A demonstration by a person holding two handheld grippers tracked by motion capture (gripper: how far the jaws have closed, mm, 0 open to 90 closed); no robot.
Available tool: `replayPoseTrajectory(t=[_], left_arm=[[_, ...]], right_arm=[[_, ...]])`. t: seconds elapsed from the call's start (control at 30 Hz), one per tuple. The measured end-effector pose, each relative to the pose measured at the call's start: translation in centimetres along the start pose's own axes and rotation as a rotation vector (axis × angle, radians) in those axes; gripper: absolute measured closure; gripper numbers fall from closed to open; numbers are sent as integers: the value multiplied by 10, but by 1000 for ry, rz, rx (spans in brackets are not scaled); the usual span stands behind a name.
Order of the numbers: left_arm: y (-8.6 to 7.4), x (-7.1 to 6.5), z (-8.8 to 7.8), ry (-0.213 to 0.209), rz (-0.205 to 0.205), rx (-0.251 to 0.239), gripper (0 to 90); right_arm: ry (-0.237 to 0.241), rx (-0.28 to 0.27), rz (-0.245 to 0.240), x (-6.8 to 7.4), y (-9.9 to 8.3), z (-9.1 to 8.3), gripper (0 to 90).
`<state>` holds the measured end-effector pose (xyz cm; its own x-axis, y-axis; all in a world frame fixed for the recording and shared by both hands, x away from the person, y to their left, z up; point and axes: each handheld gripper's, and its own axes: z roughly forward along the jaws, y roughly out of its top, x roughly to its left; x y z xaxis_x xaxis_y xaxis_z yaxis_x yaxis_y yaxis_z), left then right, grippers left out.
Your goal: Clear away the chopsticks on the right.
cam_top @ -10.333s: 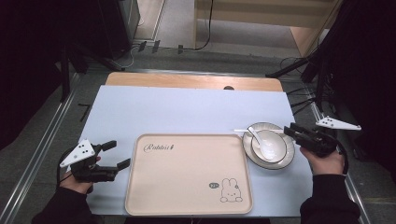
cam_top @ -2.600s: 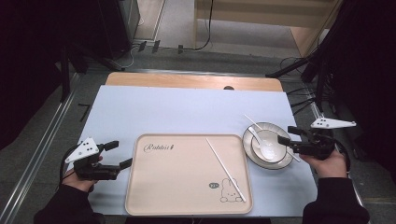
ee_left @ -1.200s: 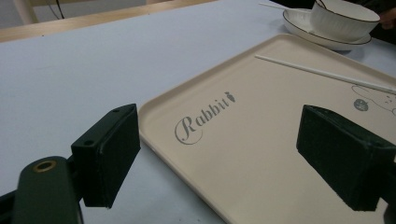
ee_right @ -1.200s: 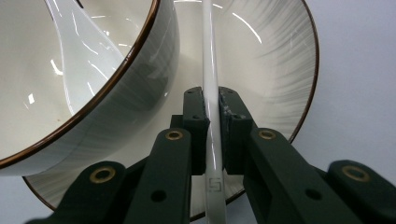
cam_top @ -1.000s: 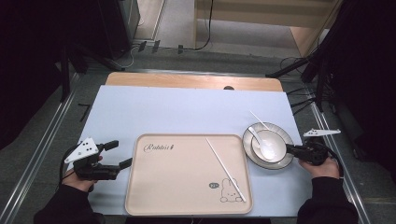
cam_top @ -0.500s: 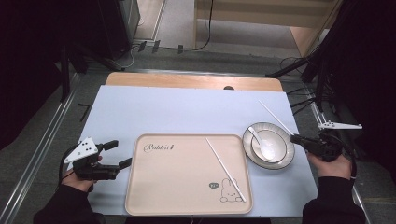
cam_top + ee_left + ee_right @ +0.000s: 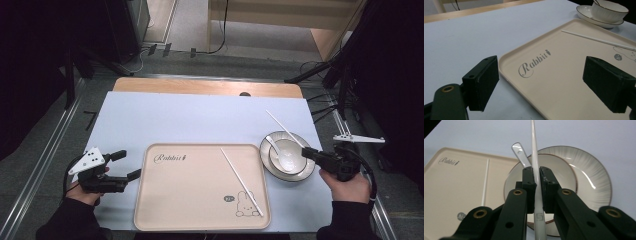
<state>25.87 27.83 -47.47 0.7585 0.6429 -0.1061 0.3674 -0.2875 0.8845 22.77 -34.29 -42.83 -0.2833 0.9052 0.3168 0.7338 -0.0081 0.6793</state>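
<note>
My right tongs [image 7: 309,153] sit at the right of the high view, clamped on a white chopstick [image 7: 283,128] that slants up and left over the bowl [image 7: 287,155]. In the right gripper view the chopstick [image 7: 535,167] runs between the closed jaws, above the bowl [image 7: 560,170] and its saucer [image 7: 596,180]. A white spoon [image 7: 278,148] lies in the bowl, handle toward upper left.

My left tongs [image 7: 125,165] rest at lower left, just beside the left edge of the beige tray [image 7: 170,200], jaws wide apart and holding nothing. In the left gripper view the tray [image 7: 554,82] lies between the spread jaws.

A second chopstick [image 7: 241,181] lies diagonally on the tray, its lower end by the rabbit drawing [image 7: 245,206]. All of it sits on the pale blue surface [image 7: 190,120].
</note>
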Motion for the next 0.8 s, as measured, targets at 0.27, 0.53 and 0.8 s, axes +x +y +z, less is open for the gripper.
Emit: replayPoseTrajectory(t=[0.27,0.53,0.8], left_arm=[[0,0,0,-2,0,-2,140],[1,0,-1,0,4,1,140],[0,0,0,-3,6,0,140]], right_arm=[[24,-4,-28,35,-8,7,844],[37,-18,-76,72,-31,18,844],[9,-6,-86,88,-68,41,844]])
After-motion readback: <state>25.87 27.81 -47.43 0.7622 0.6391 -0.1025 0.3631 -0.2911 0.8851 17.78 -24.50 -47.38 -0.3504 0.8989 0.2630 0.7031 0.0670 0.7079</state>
